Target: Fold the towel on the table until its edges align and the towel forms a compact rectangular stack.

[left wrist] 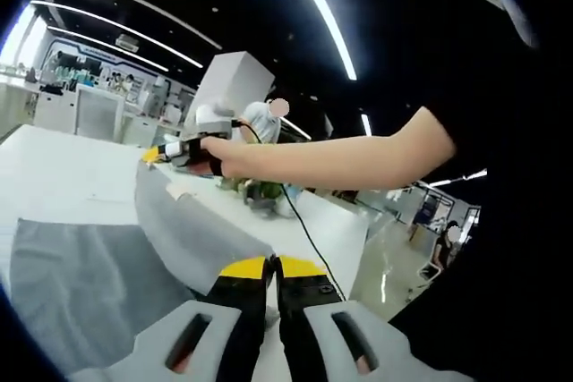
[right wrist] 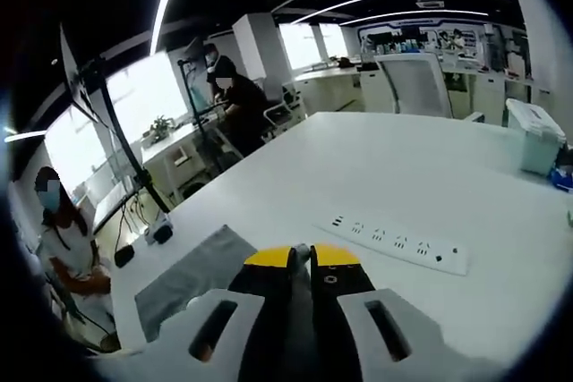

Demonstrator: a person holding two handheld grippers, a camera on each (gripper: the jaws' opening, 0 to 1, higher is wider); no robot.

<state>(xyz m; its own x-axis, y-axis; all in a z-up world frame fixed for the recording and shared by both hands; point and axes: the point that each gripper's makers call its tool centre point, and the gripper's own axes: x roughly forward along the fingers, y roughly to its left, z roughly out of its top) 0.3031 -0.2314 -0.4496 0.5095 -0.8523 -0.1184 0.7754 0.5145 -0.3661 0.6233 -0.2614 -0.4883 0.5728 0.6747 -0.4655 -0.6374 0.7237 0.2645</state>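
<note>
Midway through a fold, both hand-held grippers seem clamped on the soft grey cloth towel, lifted over the white desk; next, lay edges together.

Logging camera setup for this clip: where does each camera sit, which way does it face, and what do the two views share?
Left gripper view: rides the left gripper, looking along its closed jaws over the lifted grey towel toward the right gripper; the person's forearm crosses.
Right gripper view: rides the right gripper, jaws pinching cloth, facing across the white table with a power strip.
Shared: the towel and table.
</note>
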